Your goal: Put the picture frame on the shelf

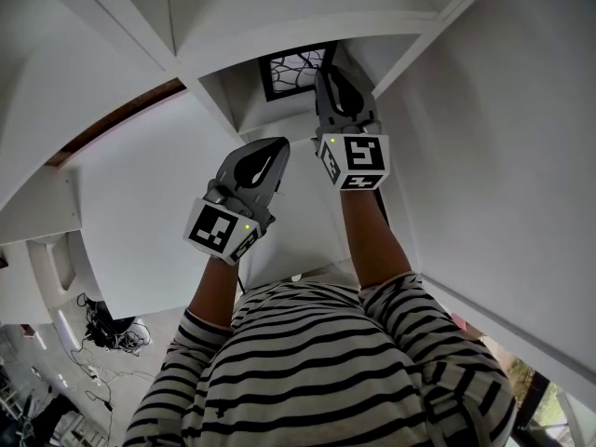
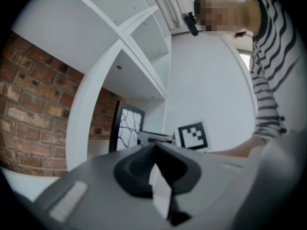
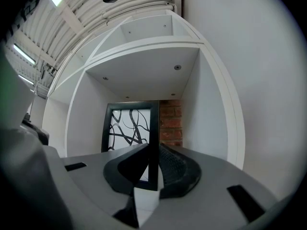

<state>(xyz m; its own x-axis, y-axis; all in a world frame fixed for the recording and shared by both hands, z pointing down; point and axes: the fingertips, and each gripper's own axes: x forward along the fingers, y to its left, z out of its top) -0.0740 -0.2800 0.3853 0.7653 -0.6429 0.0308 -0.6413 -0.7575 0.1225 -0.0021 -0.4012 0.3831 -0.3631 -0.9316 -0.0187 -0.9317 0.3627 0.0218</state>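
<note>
The picture frame [image 1: 295, 71], black-rimmed with a black branch pattern on white, stands upright inside a white shelf compartment [image 1: 228, 96]. My right gripper [image 1: 328, 77] reaches into that compartment and is shut on the frame's right edge. In the right gripper view that black edge [image 3: 153, 143] runs down between the jaws of the right gripper [image 3: 152, 150]. My left gripper [image 1: 277, 149] hangs lower and to the left, outside the compartment, shut with nothing in it. In the left gripper view the frame [image 2: 126, 128] shows beyond the left gripper [image 2: 154, 145].
A red brick wall [image 3: 170, 123] shows behind the open-backed shelf, also as brick wall [image 2: 29, 104] on the left. White shelf dividers [image 1: 112, 26] and a side panel [image 1: 494, 156] close in around both grippers. The right gripper's marker cube [image 2: 194, 135] sits close ahead of the left jaws.
</note>
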